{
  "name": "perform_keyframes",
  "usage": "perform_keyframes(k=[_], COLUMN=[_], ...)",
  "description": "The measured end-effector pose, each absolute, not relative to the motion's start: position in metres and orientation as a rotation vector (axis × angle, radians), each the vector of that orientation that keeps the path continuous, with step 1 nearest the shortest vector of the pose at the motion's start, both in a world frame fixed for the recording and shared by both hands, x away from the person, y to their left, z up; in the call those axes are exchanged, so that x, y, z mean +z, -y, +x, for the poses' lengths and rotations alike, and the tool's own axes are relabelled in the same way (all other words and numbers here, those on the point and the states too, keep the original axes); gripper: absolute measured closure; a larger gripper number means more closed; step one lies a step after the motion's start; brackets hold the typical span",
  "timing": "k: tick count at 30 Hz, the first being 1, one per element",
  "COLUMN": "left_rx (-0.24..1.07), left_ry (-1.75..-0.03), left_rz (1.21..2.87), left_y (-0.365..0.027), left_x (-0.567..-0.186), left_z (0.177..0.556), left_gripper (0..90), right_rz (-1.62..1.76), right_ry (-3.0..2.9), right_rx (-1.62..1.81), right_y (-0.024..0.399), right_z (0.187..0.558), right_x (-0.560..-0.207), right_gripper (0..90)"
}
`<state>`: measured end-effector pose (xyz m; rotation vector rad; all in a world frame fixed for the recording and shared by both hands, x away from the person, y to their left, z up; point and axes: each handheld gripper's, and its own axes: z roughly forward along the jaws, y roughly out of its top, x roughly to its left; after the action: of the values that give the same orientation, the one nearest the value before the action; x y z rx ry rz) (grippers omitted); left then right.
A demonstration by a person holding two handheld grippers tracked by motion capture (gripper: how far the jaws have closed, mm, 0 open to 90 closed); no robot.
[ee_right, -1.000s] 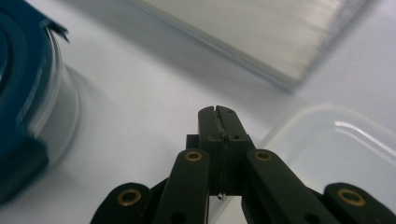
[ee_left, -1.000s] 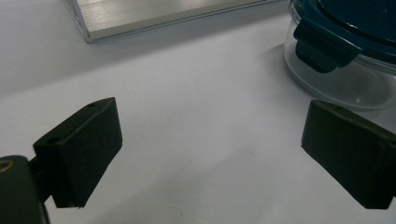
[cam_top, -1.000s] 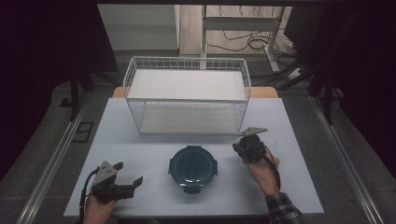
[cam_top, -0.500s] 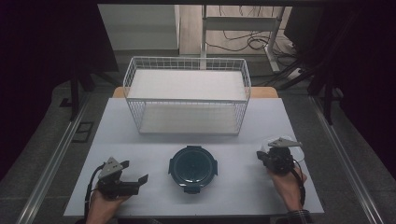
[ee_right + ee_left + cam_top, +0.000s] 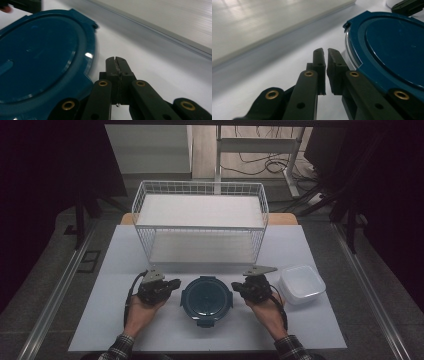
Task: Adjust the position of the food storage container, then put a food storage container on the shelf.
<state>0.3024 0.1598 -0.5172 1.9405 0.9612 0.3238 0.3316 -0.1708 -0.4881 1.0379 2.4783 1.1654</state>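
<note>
A wire basket (image 5: 200, 220) and a clear tub (image 5: 301, 283) are sitting near the blue lid (image 5: 206, 300) on the white table (image 5: 115, 270). The left gripper (image 5: 172, 284) has just been closing with nothing inside, and the right gripper (image 5: 239, 288) is squeezing together, empty.

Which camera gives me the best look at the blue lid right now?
The high view: it shows the whole round blue lid lying flat on the table between the left gripper and the right gripper. The left gripper view and the right gripper view each catch just part of its rim and top, close up.
</note>
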Motion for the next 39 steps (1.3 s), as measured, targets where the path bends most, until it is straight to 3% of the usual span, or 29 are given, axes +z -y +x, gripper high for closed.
perform_keyframes(k=[4, 21, 25, 30, 33, 39], left_rx=[0.291, 0.318, 0.362, 0.321, 0.327, 0.251], left_ry=[-0.919, -0.941, -0.997, -1.03, -1.059, -1.048], left_rz=[1.981, 2.02, 1.964, 1.925, 1.948, 1.893], left_y=[-0.154, -0.151, -0.166, -0.18, -0.182, -0.186], left_x=[-0.519, -0.51, -0.505, -0.512, -0.513, -0.506], left_z=[0.298, 0.265, 0.259, 0.25, 0.245, 0.245], left_gripper=[89.6, 88.9, 64.1, 31.6, 21.1, 19.7], right_rz=[1.0, 0.962, 0.939, 0.981, 1.01, 1.05], right_ry=[-2.485, -2.519, -2.459, -2.441, -2.458, -2.48], right_rx=[1.154, 1.148, 1.177, 1.219, 1.22, 1.24], right_y=[0.165, 0.166, 0.178, 0.195, 0.201, 0.205], right_z=[0.329, 0.304, 0.297, 0.29, 0.288, 0.287], right_x=[-0.49, -0.484, -0.475, -0.475, -0.48, -0.477], right_gripper=[89.3, 89.3, 82.1, 50.4, 36.7, 27.2])
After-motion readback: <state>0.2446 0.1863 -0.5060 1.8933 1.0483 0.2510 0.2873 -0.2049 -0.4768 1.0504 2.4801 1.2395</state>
